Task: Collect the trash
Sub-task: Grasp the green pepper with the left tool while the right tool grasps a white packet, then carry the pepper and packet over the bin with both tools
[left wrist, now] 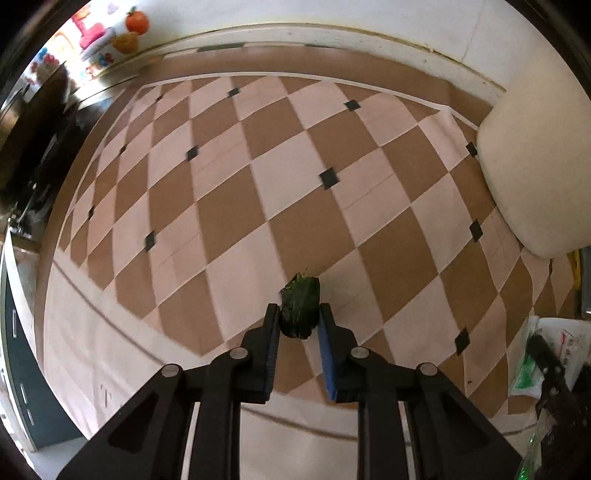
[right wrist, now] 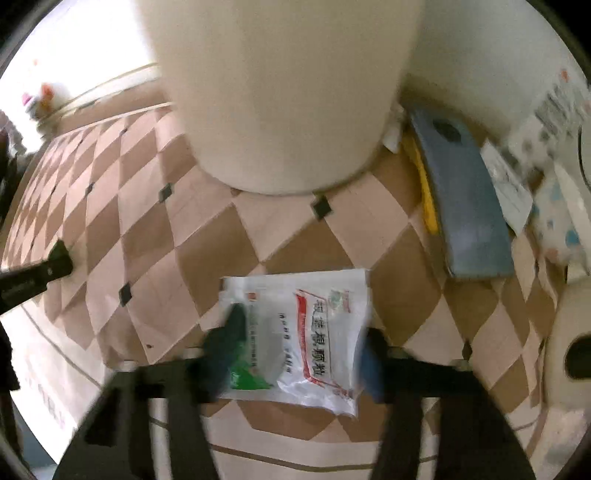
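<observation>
A crumpled dark green wrapper (left wrist: 300, 306) lies between the fingertips of my left gripper (left wrist: 298, 317), whose blue pads stand close on both sides of it, just above the checkered tablecloth (left wrist: 258, 177). In the right wrist view a white plastic packet (right wrist: 295, 336) with red and green print lies flat on the cloth between the two fingers of my right gripper (right wrist: 299, 343), which is spread wide around it. That view is blurred by motion. The packet also shows at the right edge of the left wrist view (left wrist: 546, 354).
A tall cream-white bin (right wrist: 280, 92) stands just beyond the packet, also at the right in the left wrist view (left wrist: 535, 173). A grey-blue flat board (right wrist: 465, 199), a yellow strip and printed boxes lie at the right. Toy fruit (left wrist: 136, 22) sits at the far left corner.
</observation>
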